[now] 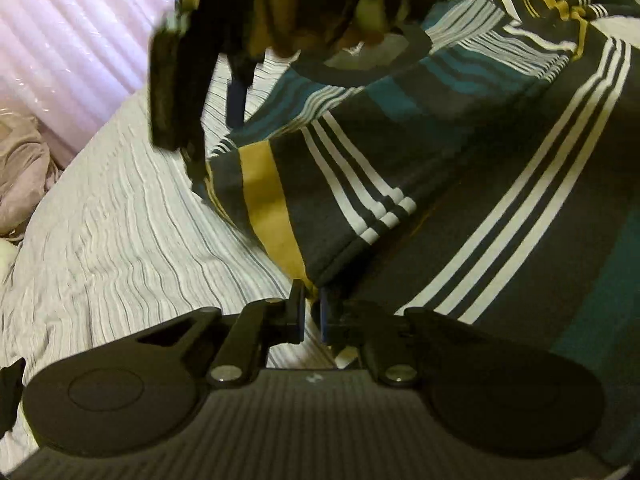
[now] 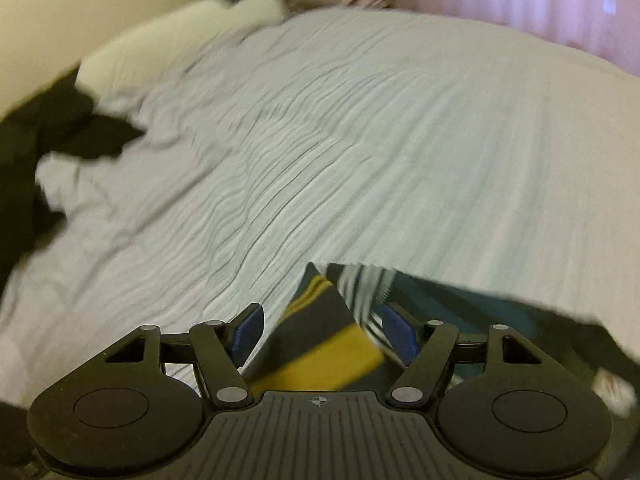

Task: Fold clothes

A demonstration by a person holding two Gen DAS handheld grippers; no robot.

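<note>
A dark striped shirt (image 1: 460, 168) with white, teal and mustard bands lies on the pale bed sheet (image 1: 120, 240). My left gripper (image 1: 312, 300) is shut on a folded corner of the shirt at the near edge. My right gripper (image 1: 208, 148) shows blurred in the left wrist view, at the shirt's far left corner. In the right wrist view my right gripper (image 2: 324, 320) has its jaws apart, with a corner of the shirt (image 2: 320, 344) lying between the blue pads (image 2: 248, 332).
A ribbed white-grey sheet (image 2: 320, 140) covers the bed. A black garment (image 2: 48, 128) lies at its left. Pale pillows (image 2: 168, 36) and a pinkish cloth (image 1: 20, 176) sit near the pink curtain (image 1: 72, 48).
</note>
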